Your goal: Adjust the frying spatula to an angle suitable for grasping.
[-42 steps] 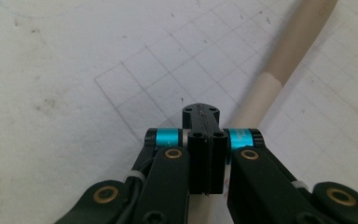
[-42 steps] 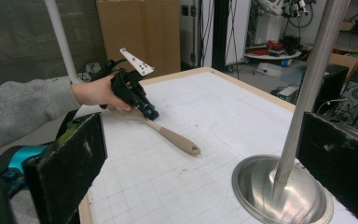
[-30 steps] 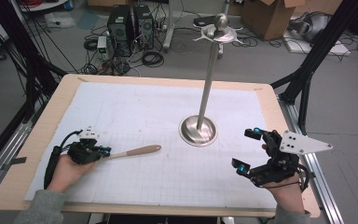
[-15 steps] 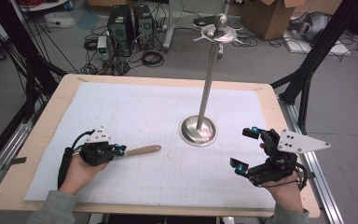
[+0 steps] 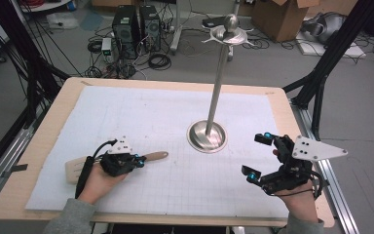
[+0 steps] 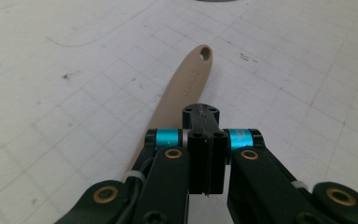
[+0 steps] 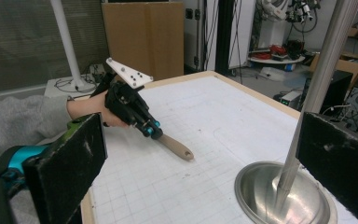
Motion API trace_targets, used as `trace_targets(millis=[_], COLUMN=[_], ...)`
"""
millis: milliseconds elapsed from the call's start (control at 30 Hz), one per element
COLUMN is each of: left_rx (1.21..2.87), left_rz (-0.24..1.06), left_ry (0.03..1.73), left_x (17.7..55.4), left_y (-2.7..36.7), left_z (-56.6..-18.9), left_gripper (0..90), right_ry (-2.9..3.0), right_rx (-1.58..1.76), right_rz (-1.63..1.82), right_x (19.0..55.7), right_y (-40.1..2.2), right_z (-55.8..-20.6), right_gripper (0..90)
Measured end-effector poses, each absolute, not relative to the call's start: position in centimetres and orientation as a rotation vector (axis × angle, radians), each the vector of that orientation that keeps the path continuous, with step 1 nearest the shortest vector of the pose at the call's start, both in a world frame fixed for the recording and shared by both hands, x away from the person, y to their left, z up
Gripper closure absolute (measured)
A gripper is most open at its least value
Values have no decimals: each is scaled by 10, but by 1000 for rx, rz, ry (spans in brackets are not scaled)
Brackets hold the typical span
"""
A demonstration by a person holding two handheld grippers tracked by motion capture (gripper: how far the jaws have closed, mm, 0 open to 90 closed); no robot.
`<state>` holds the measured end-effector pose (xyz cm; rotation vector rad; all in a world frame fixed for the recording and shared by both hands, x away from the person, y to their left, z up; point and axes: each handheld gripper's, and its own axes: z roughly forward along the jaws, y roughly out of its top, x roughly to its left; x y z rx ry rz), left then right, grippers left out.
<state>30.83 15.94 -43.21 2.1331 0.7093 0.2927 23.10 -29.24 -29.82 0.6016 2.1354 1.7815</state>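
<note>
A beige spatula (image 5: 157, 156) lies flat on the white gridded mat (image 5: 175, 112), its blade (image 5: 72, 169) at the left and its handle pointing right. My left gripper (image 5: 137, 160) sits low over the handle with its jaws shut together. In the left gripper view the handle (image 6: 189, 86) runs out from under the closed tips (image 6: 200, 112); whether they touch it I cannot tell. My right gripper (image 5: 256, 155) rests at the mat's right side, jaws wide open and empty. In the right gripper view its pads (image 7: 70, 163) frame the left gripper (image 7: 150, 129) and the spatula (image 7: 177, 148).
A tall metal stand rises from a round base (image 5: 207, 136) in the middle of the mat, with a hooked crown (image 5: 230, 30) on top. The wooden table edge (image 5: 44, 146) rims the mat. Computers, cables and boxes lie on the floor beyond.
My left hand has slid to the right along the spatula, uncovering its blade. The spatula itself has stayed in place. The right gripper has not moved.
</note>
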Motion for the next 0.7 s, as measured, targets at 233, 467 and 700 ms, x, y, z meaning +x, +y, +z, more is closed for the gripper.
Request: trace_targets(millis=[233,467,700], left_rx=[2180,2178,2204], left_rz=[303,341,389], left_ry=[693,712,719], left_x=[315,323,329], left_y=[137,127,114], left_z=[-441,-445,-444], left_gripper=[898,899,899], right_ry=[2125,2122,2130], right_rx=[599,606,601], right_rz=[1788,1795,1792], right_x=[231,232,232], right_y=[-295,-295,-294], right_z=[-298,-299,-299], right_gripper=[8,8,7])
